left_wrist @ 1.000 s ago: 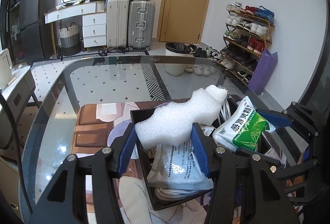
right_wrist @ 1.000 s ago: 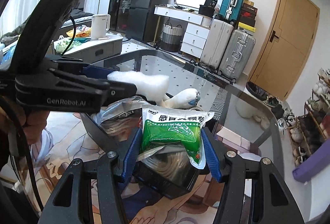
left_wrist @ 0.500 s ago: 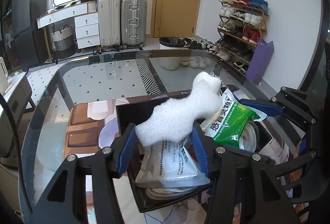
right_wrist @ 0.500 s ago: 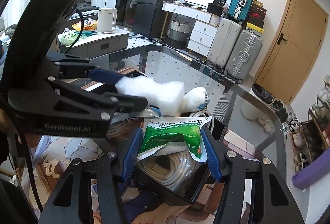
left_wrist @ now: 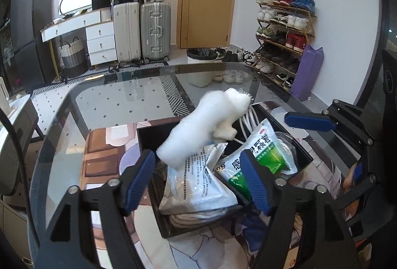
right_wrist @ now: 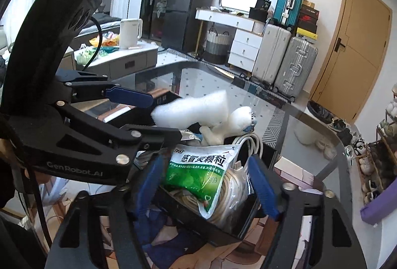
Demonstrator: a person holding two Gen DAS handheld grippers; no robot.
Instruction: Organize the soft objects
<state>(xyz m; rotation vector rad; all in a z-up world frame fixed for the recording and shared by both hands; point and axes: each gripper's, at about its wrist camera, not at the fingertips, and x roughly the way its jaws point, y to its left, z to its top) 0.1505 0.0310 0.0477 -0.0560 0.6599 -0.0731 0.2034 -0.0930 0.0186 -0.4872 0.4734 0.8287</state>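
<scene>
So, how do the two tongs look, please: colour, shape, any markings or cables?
Both are matte black frames with silver rivets and blue ribbed finger pads. The left tongs carry white "GenRobot.AI" lettering, a curved black housing and a black cable. The right tongs look the same in build.

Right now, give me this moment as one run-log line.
left tongs open | right tongs open | white foam piece propped in black bin | green medicine pouch lying in bin
</scene>
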